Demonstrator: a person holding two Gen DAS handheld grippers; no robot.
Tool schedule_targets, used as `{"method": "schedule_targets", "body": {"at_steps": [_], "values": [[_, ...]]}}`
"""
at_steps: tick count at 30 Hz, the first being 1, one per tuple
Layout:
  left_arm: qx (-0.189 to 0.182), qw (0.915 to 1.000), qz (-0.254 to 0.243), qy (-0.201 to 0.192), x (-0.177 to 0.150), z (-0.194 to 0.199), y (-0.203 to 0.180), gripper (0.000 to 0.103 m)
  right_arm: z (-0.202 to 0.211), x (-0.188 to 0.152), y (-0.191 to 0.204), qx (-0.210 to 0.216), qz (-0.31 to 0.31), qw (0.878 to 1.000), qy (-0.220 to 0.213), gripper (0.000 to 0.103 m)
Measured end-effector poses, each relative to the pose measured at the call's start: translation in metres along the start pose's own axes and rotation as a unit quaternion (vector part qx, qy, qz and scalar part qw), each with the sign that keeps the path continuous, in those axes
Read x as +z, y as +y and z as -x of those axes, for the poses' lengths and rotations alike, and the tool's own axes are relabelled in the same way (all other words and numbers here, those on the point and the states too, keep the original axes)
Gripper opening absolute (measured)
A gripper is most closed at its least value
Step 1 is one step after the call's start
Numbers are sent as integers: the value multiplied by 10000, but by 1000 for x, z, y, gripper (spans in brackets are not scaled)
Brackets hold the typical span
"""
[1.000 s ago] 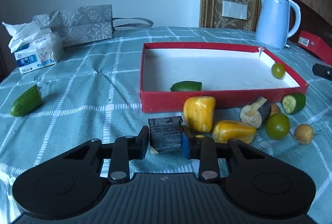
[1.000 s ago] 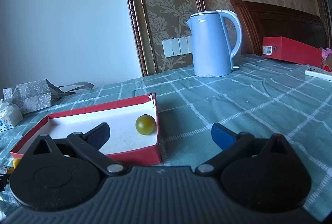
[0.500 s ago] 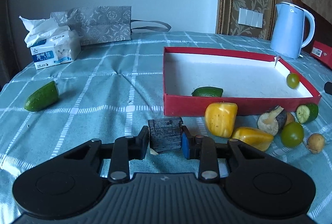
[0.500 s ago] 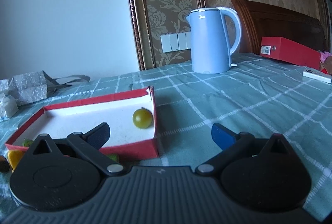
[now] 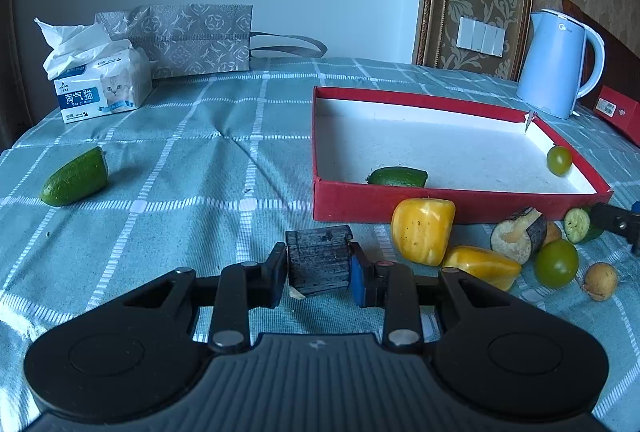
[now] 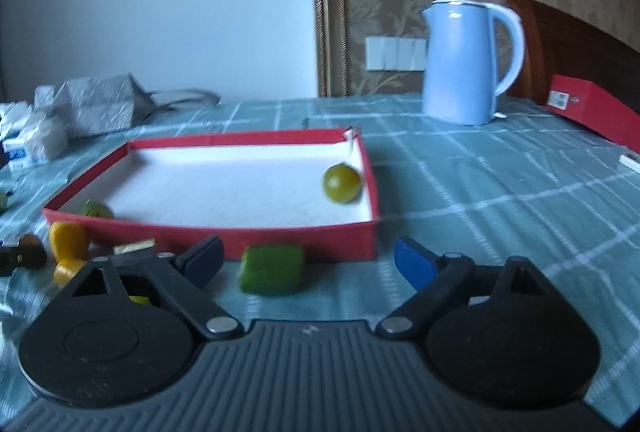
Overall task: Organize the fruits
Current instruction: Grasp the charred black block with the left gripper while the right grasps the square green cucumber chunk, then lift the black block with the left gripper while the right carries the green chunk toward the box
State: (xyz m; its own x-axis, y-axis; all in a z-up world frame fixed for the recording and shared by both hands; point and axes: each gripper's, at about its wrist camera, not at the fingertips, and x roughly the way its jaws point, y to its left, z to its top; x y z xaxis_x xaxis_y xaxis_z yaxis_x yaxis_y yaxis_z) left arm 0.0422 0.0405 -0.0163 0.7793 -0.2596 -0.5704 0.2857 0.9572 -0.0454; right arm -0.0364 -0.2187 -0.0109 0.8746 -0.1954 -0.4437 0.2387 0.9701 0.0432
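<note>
My left gripper (image 5: 319,274) is shut on a dark block (image 5: 319,260) that sits low over the checked cloth, in front of the red tray (image 5: 348,197). In the tray lie a green cucumber piece (image 5: 398,176) and a round green fruit (image 5: 559,159). Two yellow pepper pieces (image 5: 423,230), an eggplant slice (image 5: 518,234), a green fruit (image 5: 557,263) and a small tan fruit (image 5: 600,280) lie outside its front wall. My right gripper (image 6: 308,258) is closing its wide jaws. A green cucumber chunk (image 6: 272,269) lies between them, untouched.
Another cucumber piece (image 5: 76,176) lies alone at the far left. A tissue pack (image 5: 98,83) and a grey bag (image 5: 192,35) stand at the back left. A blue kettle (image 6: 460,63) and a red box (image 6: 588,107) stand behind and right of the tray (image 6: 248,236).
The right gripper drew back and left, so the tray's front wall and the green chunk came into view between its jaws, which narrowed. The left gripper keeps its hold on the dark block.
</note>
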Motion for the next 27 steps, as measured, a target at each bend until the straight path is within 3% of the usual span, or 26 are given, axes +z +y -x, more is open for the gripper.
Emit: {"method": "schedule_targets", "body": {"at_steps": [9,16,23,25,27], "values": [[-45,10000,29,23,0,1,-1,31,-17,3,17,-118,165,9991,369,85],[-51,10000,37,29,0,1,-1,31,-37,4,11,-137,-90,9965,821,78],[-32,10000,1,23,-1,0,-1,31,-41,5,15,-91,41,9967,810,54],[-34,10000,4,22,-1,0,-1,31,-40,6,15,-103,49,9969,776,40],[-31,10000,-1,21,-1,0,-1,31,-38,6,13,-70,-17,9973,731,37]]}}
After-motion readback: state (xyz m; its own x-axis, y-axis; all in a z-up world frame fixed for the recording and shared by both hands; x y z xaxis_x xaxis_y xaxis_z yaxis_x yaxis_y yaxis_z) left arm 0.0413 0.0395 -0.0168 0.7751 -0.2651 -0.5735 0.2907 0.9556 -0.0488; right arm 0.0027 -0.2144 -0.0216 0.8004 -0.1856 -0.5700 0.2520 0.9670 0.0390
